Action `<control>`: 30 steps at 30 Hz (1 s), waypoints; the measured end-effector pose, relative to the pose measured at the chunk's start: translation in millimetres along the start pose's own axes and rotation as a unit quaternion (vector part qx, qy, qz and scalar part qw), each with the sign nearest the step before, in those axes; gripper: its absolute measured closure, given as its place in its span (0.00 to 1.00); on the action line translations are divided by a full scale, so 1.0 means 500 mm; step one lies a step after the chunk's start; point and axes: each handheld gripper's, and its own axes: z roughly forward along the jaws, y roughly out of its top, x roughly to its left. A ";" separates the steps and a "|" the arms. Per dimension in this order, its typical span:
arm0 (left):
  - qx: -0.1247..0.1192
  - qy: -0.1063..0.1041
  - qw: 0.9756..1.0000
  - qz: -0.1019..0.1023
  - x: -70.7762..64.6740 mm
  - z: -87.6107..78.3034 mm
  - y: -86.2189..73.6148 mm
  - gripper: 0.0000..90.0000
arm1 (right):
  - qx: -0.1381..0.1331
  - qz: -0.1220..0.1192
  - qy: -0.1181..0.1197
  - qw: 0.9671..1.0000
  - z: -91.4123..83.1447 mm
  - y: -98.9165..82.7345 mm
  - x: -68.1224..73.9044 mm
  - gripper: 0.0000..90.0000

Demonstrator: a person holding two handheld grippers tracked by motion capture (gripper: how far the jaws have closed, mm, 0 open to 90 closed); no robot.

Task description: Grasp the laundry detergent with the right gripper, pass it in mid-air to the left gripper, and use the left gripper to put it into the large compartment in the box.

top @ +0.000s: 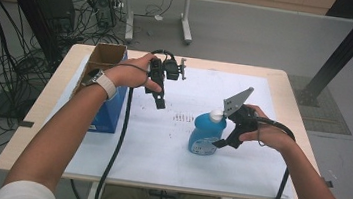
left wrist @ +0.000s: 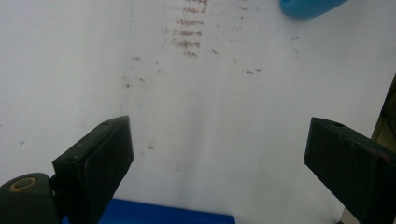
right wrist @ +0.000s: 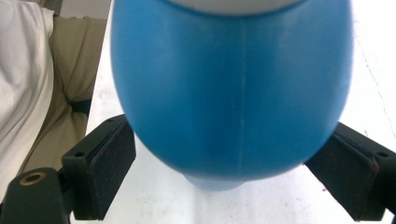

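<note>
Sheeting of white paper (top: 123, 154) covers most of the pale wooden table (top: 37, 114) in the high view, where a blue plastic bottle with a white cap (top: 207, 131) stands upright near the middle, its label too small to read. The right gripper (top: 228, 138) comes at the bottle from the side, its jaws partly masked by the bottle and by the hand, so the contact is hard to judge here. The left gripper (top: 157, 95) hangs above the sheet, well apart from the bottle, beside an open brown cardboard box with blue sides (top: 104, 71). In the left gripper view the jaws stand wide with nothing between them, faint reddish marks (left wrist: 189, 32) are too blurred to read, and the bottle is cut off at the top edge. In the right gripper view the bottle bulges between the jaws, which press on its flanks; its cap is cropped.
</note>
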 end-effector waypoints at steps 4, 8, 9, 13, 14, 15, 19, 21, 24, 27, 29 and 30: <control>0.000 0.000 1.000 0.000 0.001 0.001 0.000 0.09 | -0.005 0.001 -0.001 1.000 0.003 -0.004 0.000 0.12; -0.001 0.000 1.000 0.000 0.001 0.001 0.001 0.09 | -0.006 0.003 -0.002 1.000 0.003 -0.004 -0.001 0.12; 0.000 0.000 1.000 0.001 0.001 0.001 0.001 0.09 | -0.007 0.003 -0.002 1.000 0.003 -0.004 -0.001 0.12; -0.001 0.000 1.000 0.001 0.001 0.002 0.001 0.09 | -0.009 0.002 -0.003 1.000 0.004 -0.006 -0.001 0.12; 0.000 0.000 1.000 0.001 0.001 0.002 0.001 0.09 | -0.010 0.003 -0.003 1.000 0.004 -0.006 -0.001 0.12; 0.000 0.000 1.000 0.001 0.001 0.002 0.001 0.09 | -0.010 0.004 -0.004 1.000 0.004 -0.007 0.000 0.12; 0.000 0.000 1.000 0.001 0.001 0.002 0.001 0.09 | -0.015 0.004 -0.005 1.000 0.003 -0.007 0.001 0.12; -0.001 0.000 1.000 0.001 0.001 0.003 0.001 0.09 | -0.017 0.003 -0.004 1.000 0.004 -0.007 0.001 0.12; -0.001 0.000 1.000 0.001 0.001 0.002 0.001 0.09 | -0.018 0.004 -0.004 1.000 0.009 -0.009 0.002 0.12; -0.001 0.000 1.000 0.001 0.001 0.002 0.001 0.09 | -0.019 0.003 -0.004 1.000 0.010 -0.010 0.003 0.12; -0.001 0.000 1.000 0.000 0.001 0.002 0.001 0.09 | -0.021 0.006 -0.006 1.000 0.010 -0.011 0.003 0.12; -0.001 0.000 1.000 0.000 0.001 0.002 0.001 0.09 | -0.021 0.006 -0.006 1.000 0.011 -0.011 0.003 0.12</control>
